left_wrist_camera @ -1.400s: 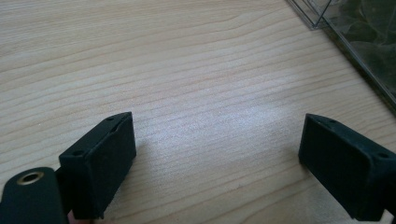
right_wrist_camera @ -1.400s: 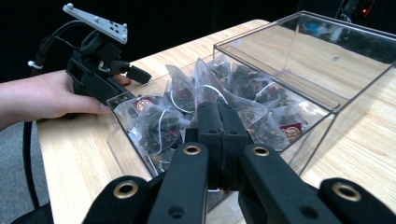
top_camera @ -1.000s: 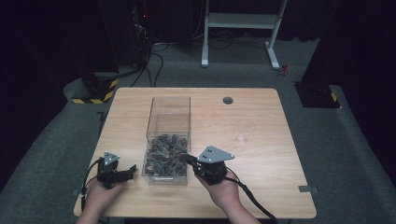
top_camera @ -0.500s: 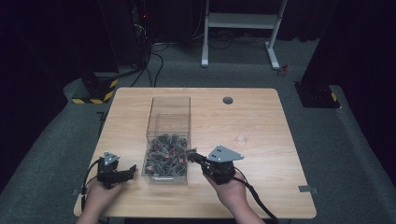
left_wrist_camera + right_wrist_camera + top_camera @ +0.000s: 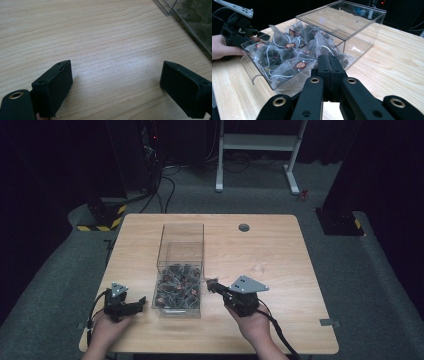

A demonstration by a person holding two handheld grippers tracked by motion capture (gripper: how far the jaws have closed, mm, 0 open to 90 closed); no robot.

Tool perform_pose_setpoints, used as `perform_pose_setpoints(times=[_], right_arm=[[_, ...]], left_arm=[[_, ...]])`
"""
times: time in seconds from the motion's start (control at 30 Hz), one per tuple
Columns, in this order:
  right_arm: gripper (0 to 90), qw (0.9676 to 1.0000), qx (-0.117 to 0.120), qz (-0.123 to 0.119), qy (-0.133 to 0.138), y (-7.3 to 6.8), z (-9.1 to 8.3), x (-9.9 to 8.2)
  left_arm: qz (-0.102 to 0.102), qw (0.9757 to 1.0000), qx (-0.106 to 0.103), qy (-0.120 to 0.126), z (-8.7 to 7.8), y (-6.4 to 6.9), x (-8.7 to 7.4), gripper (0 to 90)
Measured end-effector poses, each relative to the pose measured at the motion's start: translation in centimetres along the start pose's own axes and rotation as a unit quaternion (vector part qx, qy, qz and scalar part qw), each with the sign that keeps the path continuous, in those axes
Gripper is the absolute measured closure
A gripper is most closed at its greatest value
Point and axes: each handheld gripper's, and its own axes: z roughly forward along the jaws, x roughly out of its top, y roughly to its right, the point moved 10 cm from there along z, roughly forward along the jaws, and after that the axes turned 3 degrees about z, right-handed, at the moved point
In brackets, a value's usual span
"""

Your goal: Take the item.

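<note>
From the high view I see my left claw (image 5: 141, 301) resting low on the wooden counter (image 5: 280, 250), just beside the near left corner of the clear box (image 5: 180, 270), with my left hand (image 5: 107, 327) wrapped around its body at the counter's near edge. In the left gripper view its two black jaws stand wide apart with bare wood grain between them and nothing held, and the box wall crosses the upper right corner. My right claw (image 5: 210, 284) sits on the other side of the box, its tips close to the near right wall, the grey three-cornered plate on top and my right hand (image 5: 252, 320) behind it, the cable trailing off toward the near edge. In the right gripper view the right claw's jaws are pressed together, pad against pad, and I can make out nothing between them; they point at the box's clear wall, and I cannot tell whether they touch it. The box is long and open-topped, standing left of the counter's middle; its near half is heaped with tea bags (image 5: 287, 53), dark pyramid sachets with white strings and small red tags, while its far half looks bare. Across the box in that same view I see the left claw and my hand holding it. A small round grommet (image 5: 243, 227) sits in the counter near its far edge.
</note>
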Motion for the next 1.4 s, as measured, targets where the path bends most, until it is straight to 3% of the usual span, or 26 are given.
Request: perform_pose_setpoints(times=[0.93, 1.4], right_arm=[[90.0, 0.9979, -0.057, 0.03, 0.0, 5.5, -1.9, -2.2], [90.0, 0.9941, -0.096, 0.049, 0.001, 8.8, -2.9, -3.5]], left_arm=[[0.0, 1.0, 0.0, 0.0, 0.0, 0.0, 0.0, 11.3], [0.0, 1.0, 0.0, 0.0, 0.0, 0.0, 0.0, 11.3]])
